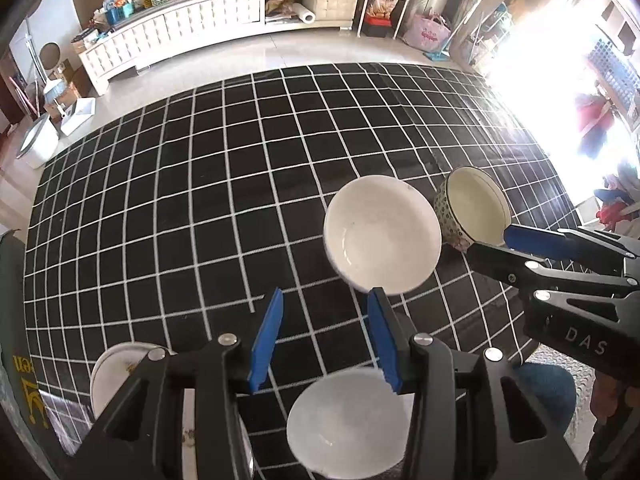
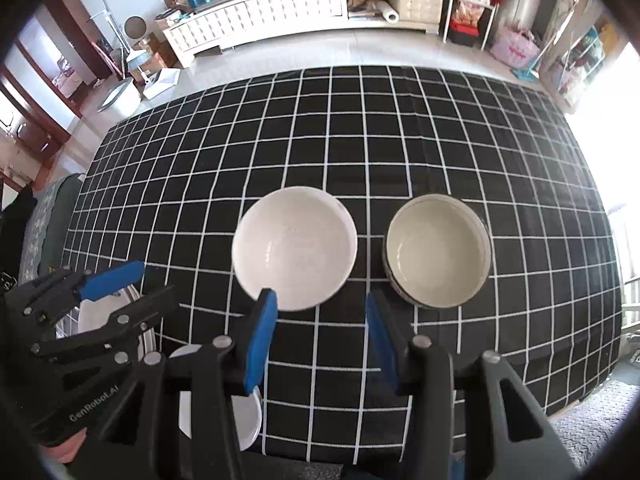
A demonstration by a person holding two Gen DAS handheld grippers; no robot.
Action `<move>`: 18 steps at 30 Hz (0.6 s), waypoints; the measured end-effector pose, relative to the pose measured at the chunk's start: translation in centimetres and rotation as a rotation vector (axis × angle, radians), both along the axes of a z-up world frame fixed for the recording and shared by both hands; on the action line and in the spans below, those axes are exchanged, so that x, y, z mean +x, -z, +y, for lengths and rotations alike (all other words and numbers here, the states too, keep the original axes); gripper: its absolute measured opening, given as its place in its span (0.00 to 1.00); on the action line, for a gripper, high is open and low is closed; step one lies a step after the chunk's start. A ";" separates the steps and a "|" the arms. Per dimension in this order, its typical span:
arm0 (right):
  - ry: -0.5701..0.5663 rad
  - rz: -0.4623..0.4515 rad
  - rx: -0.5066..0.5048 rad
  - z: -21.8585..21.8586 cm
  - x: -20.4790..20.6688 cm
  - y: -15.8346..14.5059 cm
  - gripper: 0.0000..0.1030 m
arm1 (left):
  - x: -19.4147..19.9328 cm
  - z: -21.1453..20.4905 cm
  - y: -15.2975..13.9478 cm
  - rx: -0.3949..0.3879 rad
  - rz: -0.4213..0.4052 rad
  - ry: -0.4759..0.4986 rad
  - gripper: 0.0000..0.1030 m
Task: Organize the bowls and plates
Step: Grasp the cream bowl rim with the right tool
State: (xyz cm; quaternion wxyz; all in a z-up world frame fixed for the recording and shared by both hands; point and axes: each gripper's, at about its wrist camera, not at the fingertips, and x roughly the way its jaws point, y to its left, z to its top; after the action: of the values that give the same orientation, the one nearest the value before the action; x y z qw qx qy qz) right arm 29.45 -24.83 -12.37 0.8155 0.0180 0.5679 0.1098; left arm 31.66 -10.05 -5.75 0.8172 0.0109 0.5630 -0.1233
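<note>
On the black checked tablecloth (image 2: pixel 400 140) two bowls were seen side by side, close but apart: a plain white bowl (image 2: pixel 295 247) and, to its right, a patterned bowl (image 2: pixel 438 256) with a cream inside. Nearer the table's front edge a smaller white bowl (image 1: pixel 346 424) and a white plate (image 1: pixel 116 376) were set. The left gripper (image 1: pixel 326 340) and the right gripper (image 2: pixel 320 340) were held above the cloth, jaws parted and nothing gripped between them.

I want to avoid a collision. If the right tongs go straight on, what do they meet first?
Probably bare black checked cloth between the white bowl and the patterned bowl; right tongs stand open, and depth is unclear.
</note>
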 end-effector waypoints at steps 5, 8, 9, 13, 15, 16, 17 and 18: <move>0.004 0.035 0.029 -0.6 1.9 1.0 0.49 | 2.4 -0.1 1.3 -0.046 0.058 -0.019 0.40; 0.008 0.049 0.038 -0.8 2.6 1.6 0.49 | 3.6 -0.2 2.2 -0.060 0.097 -0.022 0.40; 0.008 0.048 0.041 -0.9 2.9 1.7 0.49 | 3.9 -0.2 2.4 -0.054 0.100 -0.024 0.40; 0.018 0.078 0.056 -1.3 4.1 3.0 0.49 | 5.2 -0.5 3.6 -0.058 0.124 -0.028 0.40; 0.026 0.097 0.059 -1.5 4.5 3.7 0.49 | 5.8 -0.6 4.3 -0.057 0.133 -0.029 0.40; 0.028 0.102 0.064 -1.5 4.6 3.9 0.49 | 6.0 -0.7 4.6 -0.054 0.137 -0.026 0.39; 0.032 0.102 0.064 -1.6 4.8 4.1 0.49 | 5.9 -0.7 4.7 -0.050 0.140 -0.024 0.37; 0.034 0.102 0.061 -1.7 4.9 4.2 0.47 | 6.1 -0.8 5.0 -0.046 0.143 -0.020 0.36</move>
State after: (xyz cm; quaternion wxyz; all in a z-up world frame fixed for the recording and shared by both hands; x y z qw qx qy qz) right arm 34.36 -26.48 -16.59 0.7864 0.0579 0.6046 0.1123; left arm 37.80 -10.88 -10.73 0.7762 -0.0222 0.6169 -0.1284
